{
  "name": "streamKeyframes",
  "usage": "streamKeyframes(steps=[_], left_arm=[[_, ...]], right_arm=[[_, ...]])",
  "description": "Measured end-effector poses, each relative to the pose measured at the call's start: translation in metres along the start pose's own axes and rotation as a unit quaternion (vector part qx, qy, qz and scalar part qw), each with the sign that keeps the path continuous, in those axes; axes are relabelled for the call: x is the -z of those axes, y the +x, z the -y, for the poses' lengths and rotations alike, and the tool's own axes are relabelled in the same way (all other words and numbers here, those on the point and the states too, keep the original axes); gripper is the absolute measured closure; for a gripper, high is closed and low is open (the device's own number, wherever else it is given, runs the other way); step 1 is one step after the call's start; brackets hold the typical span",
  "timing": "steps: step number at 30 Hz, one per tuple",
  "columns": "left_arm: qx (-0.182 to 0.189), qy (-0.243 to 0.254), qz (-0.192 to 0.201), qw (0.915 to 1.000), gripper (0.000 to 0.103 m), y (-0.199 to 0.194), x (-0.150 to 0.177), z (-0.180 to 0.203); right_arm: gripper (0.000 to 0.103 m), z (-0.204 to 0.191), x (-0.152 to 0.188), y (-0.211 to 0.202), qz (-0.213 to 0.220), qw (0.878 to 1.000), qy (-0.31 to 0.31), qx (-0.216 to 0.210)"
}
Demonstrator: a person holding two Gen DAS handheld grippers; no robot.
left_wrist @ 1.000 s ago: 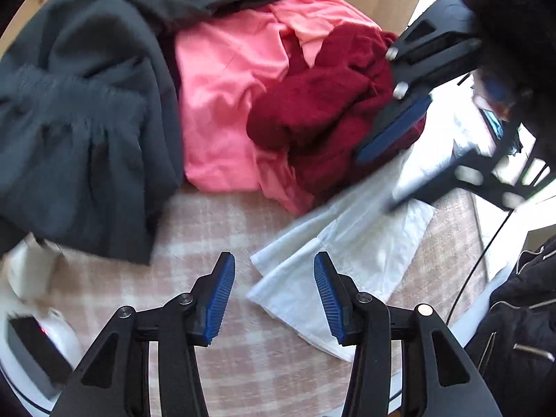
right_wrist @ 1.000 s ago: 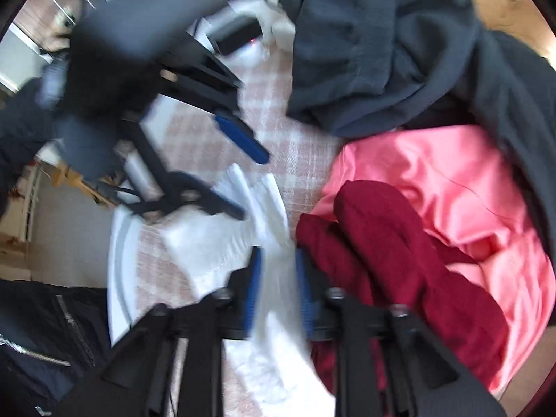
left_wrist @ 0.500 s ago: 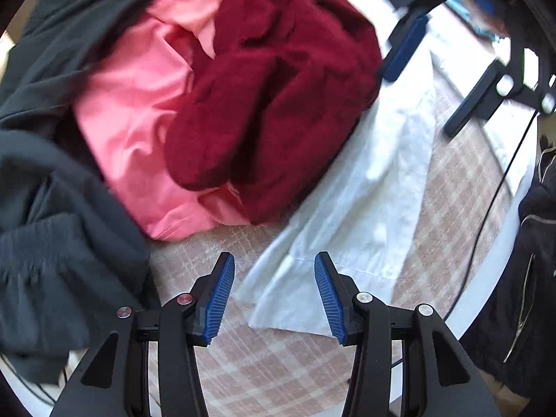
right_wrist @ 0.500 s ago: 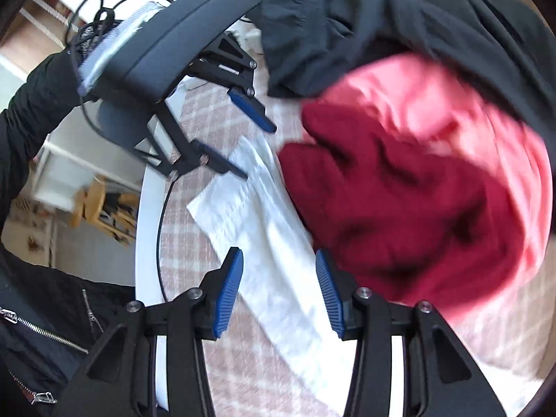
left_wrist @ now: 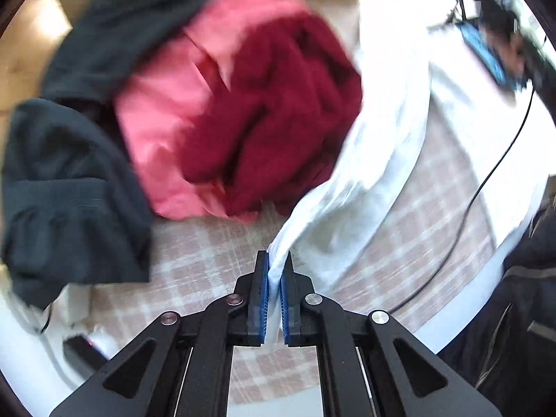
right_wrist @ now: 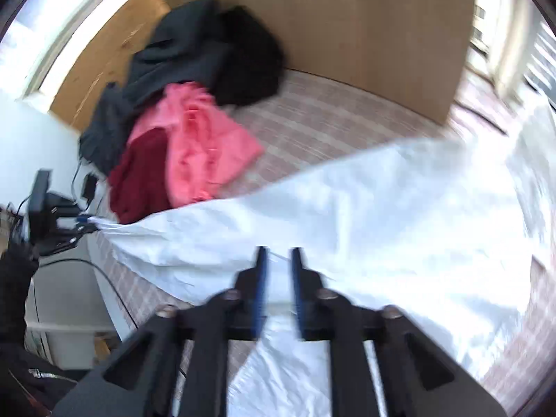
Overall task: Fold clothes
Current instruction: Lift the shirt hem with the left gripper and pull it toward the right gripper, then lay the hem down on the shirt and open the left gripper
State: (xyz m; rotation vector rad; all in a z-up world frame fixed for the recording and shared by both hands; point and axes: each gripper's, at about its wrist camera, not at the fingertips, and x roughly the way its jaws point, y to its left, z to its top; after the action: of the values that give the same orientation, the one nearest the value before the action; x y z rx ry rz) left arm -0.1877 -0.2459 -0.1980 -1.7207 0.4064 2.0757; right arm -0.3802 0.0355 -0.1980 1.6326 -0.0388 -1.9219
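A white garment (left_wrist: pixel 378 160) lies across the checked tablecloth (left_wrist: pixel 194 260). My left gripper (left_wrist: pixel 274 267) points down with its jaws closing, the blue pads pinching a bunched corner of that garment. In the right wrist view the white garment (right_wrist: pixel 347 205) spreads wide from the left gripper (right_wrist: pixel 80 226) at the far left to under my right gripper (right_wrist: pixel 278 253). The right jaws are closing, with white cloth filling the narrow gap between them; the view is blurred. A dark red garment (left_wrist: pixel 271 111) lies on a pink one (left_wrist: pixel 163 111) beside dark grey clothes (left_wrist: pixel 69 180).
A brown board (right_wrist: pixel 347 17) stands behind the table. A black cable (left_wrist: pixel 486 180) crosses the table edge at the right, near a black jacket (left_wrist: pixel 521 312). A white device (left_wrist: pixel 27 347) sits at the lower left. A person's black sleeve (right_wrist: pixel 14 278) holds the left gripper.
My left gripper went from wide open to shut on the white garment's corner and rose a little. My right gripper swung far along the garment, rolled over, and its jaws narrowed.
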Motion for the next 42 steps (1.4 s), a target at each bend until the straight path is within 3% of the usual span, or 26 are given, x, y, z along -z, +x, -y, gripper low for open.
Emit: streamKeyframes(steps=[2,4,6,7,10,13,17,20,23,26,31,33,37,40,42], left_arm=[[-0.001,-0.019,0.021,0.9996,0.098,-0.018,-0.015,0.016],[0.002,-0.030,0.038,0.9988,0.098,-0.027,-0.039,0.038],[-0.001,-0.031,0.048,0.9984,0.098,-0.061,-0.020,0.009],[0.002,-0.035,0.053,0.9980,0.098,-0.068,-0.026,0.005],[0.013,-0.039,0.067,0.9969,0.098,-0.119,-0.029,0.005],[0.034,-0.023,0.080,0.9959,0.098,-0.118,-0.038,0.045],[0.072,0.008,0.095,0.9928,0.098,-0.121,-0.046,0.095],[0.105,0.035,0.109,0.9878,0.098,-0.126,-0.043,0.141],[0.130,0.083,0.116,0.9813,0.098,-0.134,-0.044,0.180],[0.142,0.148,0.110,0.9726,0.098,-0.118,-0.053,0.237],[0.162,0.212,0.076,0.9606,0.098,-0.074,-0.076,0.308],[0.159,0.232,0.064,0.9575,0.098,-0.058,-0.085,0.331],[0.183,0.238,0.054,0.9524,0.098,-0.051,-0.096,0.357],[0.203,0.227,0.059,0.9507,0.097,-0.060,-0.094,0.363],[0.195,0.238,0.053,0.9499,0.097,-0.059,-0.091,0.363]], right_arm=[[0.101,0.031,0.013,0.000,-0.007,0.999,0.047,0.008],[0.101,0.032,0.020,0.009,-0.016,0.999,0.036,0.008],[0.101,0.027,0.022,0.025,-0.026,0.999,0.023,0.001],[0.101,0.024,0.022,0.035,-0.031,0.999,0.019,-0.006],[0.102,0.026,0.017,0.069,-0.042,0.998,0.009,0.048],[0.103,0.030,0.015,0.060,-0.033,0.998,0.029,0.038],[0.101,0.016,0.025,0.036,-0.017,0.999,0.033,-0.019],[0.101,0.010,0.029,0.043,-0.033,0.999,0.025,0.012],[0.102,0.027,0.031,0.052,-0.042,0.998,0.055,-0.002],[0.102,0.052,0.039,0.026,-0.035,0.993,0.101,-0.050],[0.098,0.099,0.080,-0.070,0.007,0.991,0.126,-0.051],[0.083,0.117,0.100,-0.100,0.016,0.988,0.143,-0.060],[0.072,0.104,0.139,-0.140,0.019,0.994,0.101,-0.027],[0.068,0.093,0.170,-0.148,0.014,0.994,0.093,-0.053],[0.068,0.087,0.176,-0.149,0.024,0.992,0.099,-0.074]])
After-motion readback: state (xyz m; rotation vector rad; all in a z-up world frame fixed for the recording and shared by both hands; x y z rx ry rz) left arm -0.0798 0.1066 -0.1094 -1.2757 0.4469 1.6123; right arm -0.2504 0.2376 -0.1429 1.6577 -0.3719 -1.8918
